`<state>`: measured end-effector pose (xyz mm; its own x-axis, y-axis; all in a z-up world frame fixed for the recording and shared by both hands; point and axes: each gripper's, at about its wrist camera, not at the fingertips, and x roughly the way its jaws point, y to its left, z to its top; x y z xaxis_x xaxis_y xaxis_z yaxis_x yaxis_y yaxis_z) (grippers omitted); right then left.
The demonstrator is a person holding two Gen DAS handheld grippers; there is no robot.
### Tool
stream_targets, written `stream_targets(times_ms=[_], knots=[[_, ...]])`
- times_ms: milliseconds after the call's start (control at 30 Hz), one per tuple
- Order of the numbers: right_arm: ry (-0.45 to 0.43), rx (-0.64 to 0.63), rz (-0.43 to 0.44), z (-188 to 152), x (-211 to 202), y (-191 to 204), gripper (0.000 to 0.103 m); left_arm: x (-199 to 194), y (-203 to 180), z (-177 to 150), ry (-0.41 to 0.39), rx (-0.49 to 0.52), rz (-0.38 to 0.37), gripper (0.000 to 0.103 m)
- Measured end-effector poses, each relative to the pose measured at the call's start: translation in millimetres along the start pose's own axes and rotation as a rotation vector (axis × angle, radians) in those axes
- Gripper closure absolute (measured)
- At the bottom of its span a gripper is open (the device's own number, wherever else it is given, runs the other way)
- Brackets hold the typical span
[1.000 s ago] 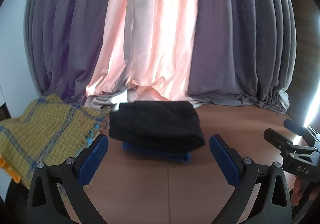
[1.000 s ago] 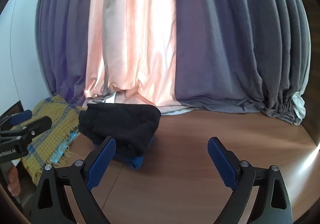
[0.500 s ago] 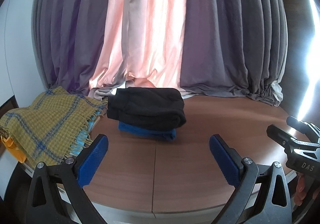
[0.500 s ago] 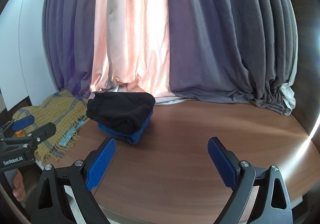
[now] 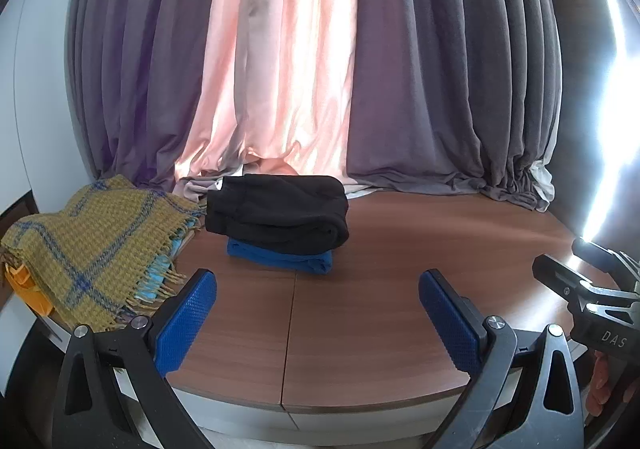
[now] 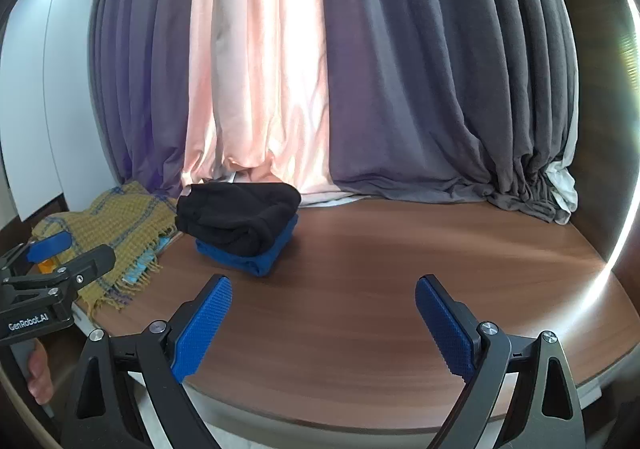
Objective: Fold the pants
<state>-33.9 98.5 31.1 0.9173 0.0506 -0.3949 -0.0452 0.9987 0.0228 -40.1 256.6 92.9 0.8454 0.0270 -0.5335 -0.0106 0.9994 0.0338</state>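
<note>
the folded black pants [image 5: 280,211] lie on top of a folded blue garment [image 5: 280,259] at the back left of the wooden table [image 5: 420,249], just beside a yellow plaid scarf [image 5: 92,241]. the left gripper [image 5: 318,321] and right gripper [image 6: 324,323] hover near the table's front edge, fingers spread wide, holding nothing.

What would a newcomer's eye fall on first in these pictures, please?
Probably the folded black pants, stacked on a folded blue garment at the back of the wooden table. Next, the mustard plaid blanket to their left, and the left gripper and right gripper, jaws open and empty.
</note>
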Motion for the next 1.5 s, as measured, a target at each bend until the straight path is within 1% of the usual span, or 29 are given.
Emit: stream_targets(times_ms=[600, 1100, 1500], knots=[[-0.002, 0.008, -0.009, -8.8, -14.3, -6.6, 0.009, -9.4, -6.4, -5.7, 0.010, -0.010, -0.012, 0.000], [-0.007, 0.008, -0.013, -12.5, -20.7, -4.0, 0.009, -17.9, -13.5, -9.0, 0.007, -0.002, 0.007, 0.000], [-0.009, 0.006, -0.014, -11.4, -21.6, -2.3, 0.009, -20.2, -10.4, -9.6, -0.001, -0.011, 0.015, 0.000]])
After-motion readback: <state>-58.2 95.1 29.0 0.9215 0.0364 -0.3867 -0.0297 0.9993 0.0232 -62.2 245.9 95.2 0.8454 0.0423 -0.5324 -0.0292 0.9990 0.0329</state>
